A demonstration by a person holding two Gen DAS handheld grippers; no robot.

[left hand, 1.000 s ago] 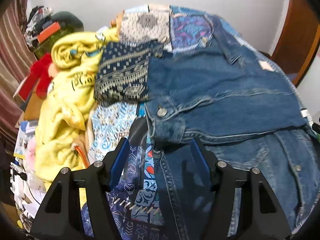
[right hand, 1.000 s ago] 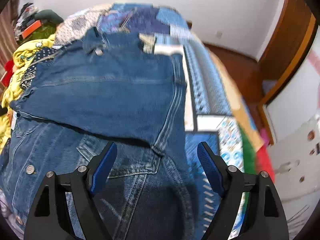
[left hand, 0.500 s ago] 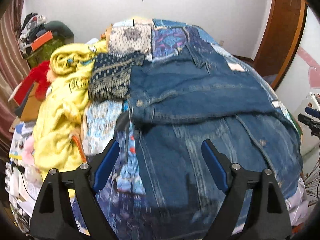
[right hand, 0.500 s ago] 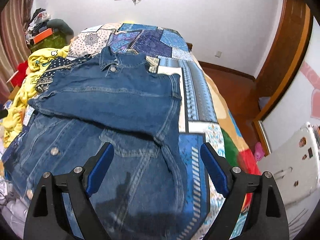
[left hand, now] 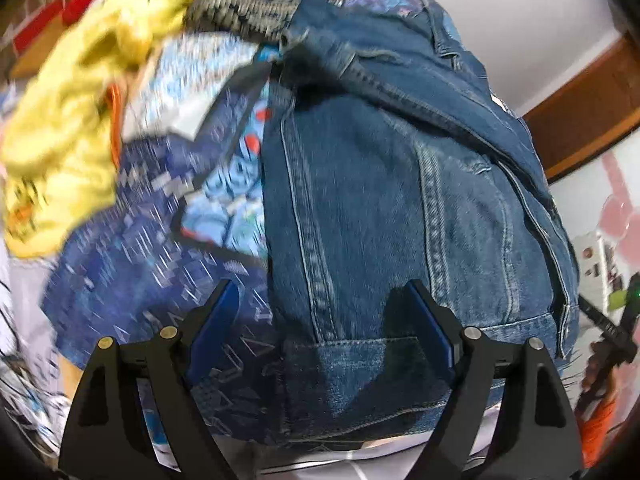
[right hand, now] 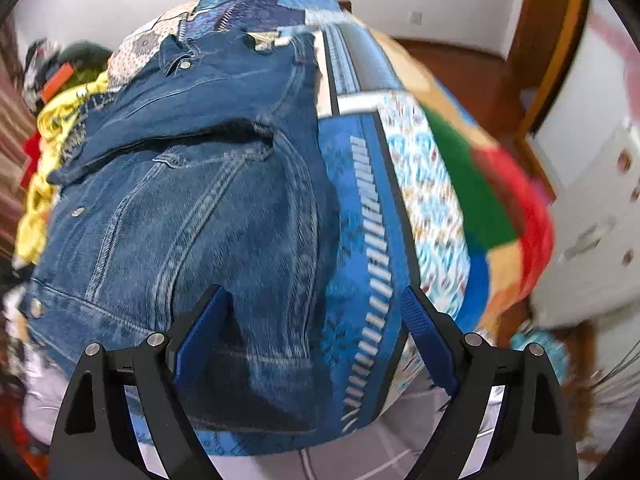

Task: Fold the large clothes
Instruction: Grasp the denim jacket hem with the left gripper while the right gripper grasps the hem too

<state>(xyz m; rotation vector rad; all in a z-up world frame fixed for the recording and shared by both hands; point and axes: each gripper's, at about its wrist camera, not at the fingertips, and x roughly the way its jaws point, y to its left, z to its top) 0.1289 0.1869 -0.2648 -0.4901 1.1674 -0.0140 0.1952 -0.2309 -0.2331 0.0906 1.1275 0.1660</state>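
Both tongs (left hand: 322, 314) (right hand: 316, 320) gape, seemingly just above the denim jacket's (right hand: 208, 200) hem.

A home bedroom: a bed under a colourful patchwork quilt (right hand: 432, 184), loose clothes such as a crumpled yellow fleece garment (left hand: 68, 128) heaped on it, white plastered walls (right hand: 100, 4) and brown wooden door trim (right hand: 556, 52).

A bed (right hand: 448, 184) with a patchwork cover carries a denim jacket (right hand: 224, 216) spread flat, with yellow clothes (left hand: 68, 120) heaped just beside it.
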